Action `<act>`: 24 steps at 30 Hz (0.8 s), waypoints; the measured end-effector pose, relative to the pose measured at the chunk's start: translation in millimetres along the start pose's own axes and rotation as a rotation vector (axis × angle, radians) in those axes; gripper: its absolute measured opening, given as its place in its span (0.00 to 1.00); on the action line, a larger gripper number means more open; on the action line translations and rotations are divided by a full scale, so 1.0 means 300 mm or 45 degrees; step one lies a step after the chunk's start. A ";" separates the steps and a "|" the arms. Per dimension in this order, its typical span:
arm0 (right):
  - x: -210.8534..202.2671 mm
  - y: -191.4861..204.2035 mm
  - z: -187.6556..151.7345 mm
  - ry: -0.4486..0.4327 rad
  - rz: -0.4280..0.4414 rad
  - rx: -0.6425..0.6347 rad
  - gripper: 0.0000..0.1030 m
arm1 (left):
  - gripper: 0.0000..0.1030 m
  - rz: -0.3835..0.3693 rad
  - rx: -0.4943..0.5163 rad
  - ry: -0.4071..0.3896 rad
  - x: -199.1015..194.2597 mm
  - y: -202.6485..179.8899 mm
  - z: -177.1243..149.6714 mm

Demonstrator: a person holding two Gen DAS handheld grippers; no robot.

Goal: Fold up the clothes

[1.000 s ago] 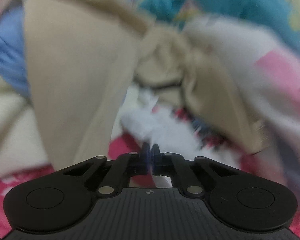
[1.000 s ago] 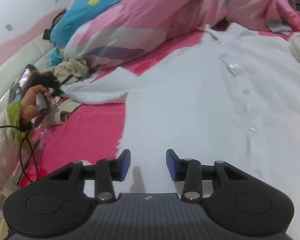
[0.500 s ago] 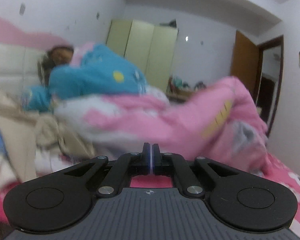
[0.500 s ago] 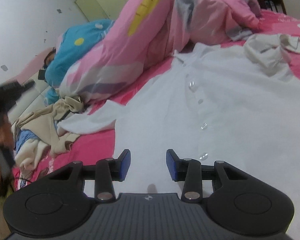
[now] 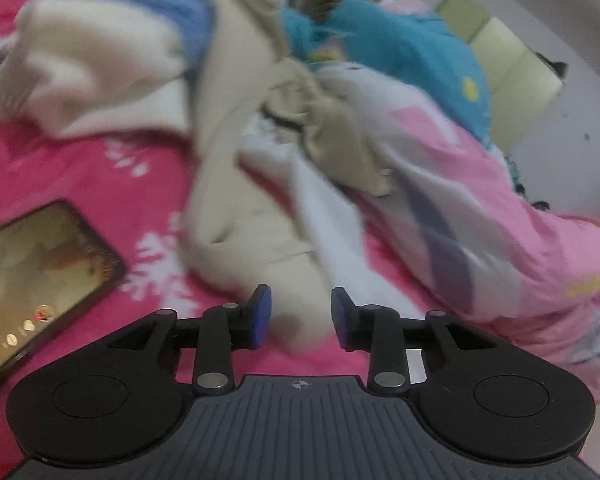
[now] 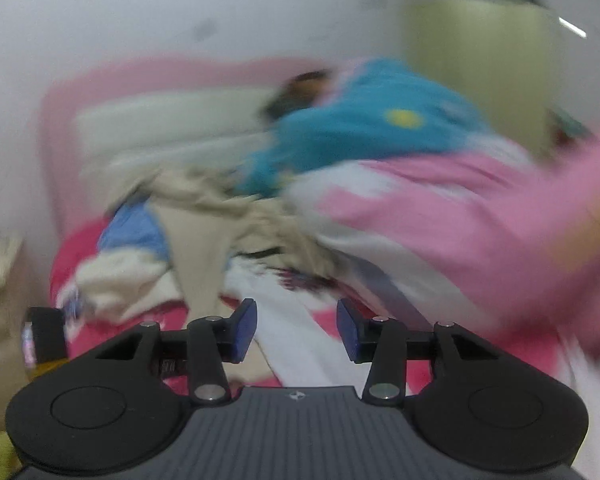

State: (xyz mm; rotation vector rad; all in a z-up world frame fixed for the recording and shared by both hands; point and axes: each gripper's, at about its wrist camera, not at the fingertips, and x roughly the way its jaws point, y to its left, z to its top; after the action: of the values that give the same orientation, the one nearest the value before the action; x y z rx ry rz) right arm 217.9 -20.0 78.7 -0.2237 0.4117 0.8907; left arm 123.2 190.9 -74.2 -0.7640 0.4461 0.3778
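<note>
On the left of the left wrist view a phone [image 5: 40, 276] is lying face up on the pink bedsheet [image 5: 112, 184], its screen lit, apparently set aside within reach and clear of the laundry; small icons run along its lower edge, but no writing on it is resolving. Just right of it, the left gripper [image 5: 298, 318] is hanging low over the sheet with its jaws opening, and nothing is pinched between them: a beige garment [image 5: 240, 216] and a white shirt sleeve [image 5: 332, 236] are lying beyond and beneath the gap, not pressed by the blue pads. That posture is reading as an approach to the sleeve end, in my judgement to bring it inward for a fold. Behind, a heap of cream and blue clothes [image 5: 112, 52] is waiting unfolded, and further right a pink quilt [image 5: 500, 216] is covering a person lying on the bed, whose teal top [image 5: 404, 44] is showing. In the blurred right wrist view the right gripper [image 6: 296, 330] is likewise empty, its jaws opening, with the white sleeve [image 6: 296, 336] running under them; the rest of the shirt is out of frame. No brand, label or legible text is showing on any garment or on either tool.
</note>
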 end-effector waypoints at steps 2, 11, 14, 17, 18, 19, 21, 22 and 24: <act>0.225 0.086 0.073 0.065 0.064 -0.205 0.46 | 0.36 0.007 -0.030 0.024 0.028 0.066 -0.009; 1.022 0.397 0.052 0.401 0.023 -0.920 0.52 | 0.49 -0.097 0.031 0.027 0.047 0.107 -0.037; 1.126 0.358 0.042 0.480 -0.030 -0.803 0.10 | 0.51 -0.100 0.070 0.021 0.048 0.097 -0.046; 1.053 0.288 0.075 0.390 -0.060 -0.637 0.00 | 0.51 -0.099 0.073 0.020 0.043 0.095 -0.049; 0.992 0.250 0.099 0.331 -0.065 -0.554 0.00 | 0.51 -0.099 0.070 0.018 0.043 0.095 -0.049; 0.931 0.213 0.122 0.272 -0.070 -0.471 0.00 | 0.51 -0.098 0.066 0.017 0.042 0.095 -0.049; 0.772 0.114 0.162 0.165 -0.069 -0.270 0.00 | 0.51 -0.098 0.062 0.014 0.041 0.097 -0.050; 0.681 0.056 0.180 0.114 -0.064 -0.157 0.00 | 0.51 -0.099 0.059 0.012 0.041 0.099 -0.050; 0.468 -0.055 0.176 0.012 -0.083 0.057 0.00 | 0.51 -0.102 0.057 0.012 0.041 0.099 -0.051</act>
State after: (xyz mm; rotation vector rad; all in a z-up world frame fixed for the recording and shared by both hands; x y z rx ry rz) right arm 322.7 87.8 65.0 -0.1993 0.4300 0.8164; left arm 115.6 201.7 -107.4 -0.7382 0.4300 0.2888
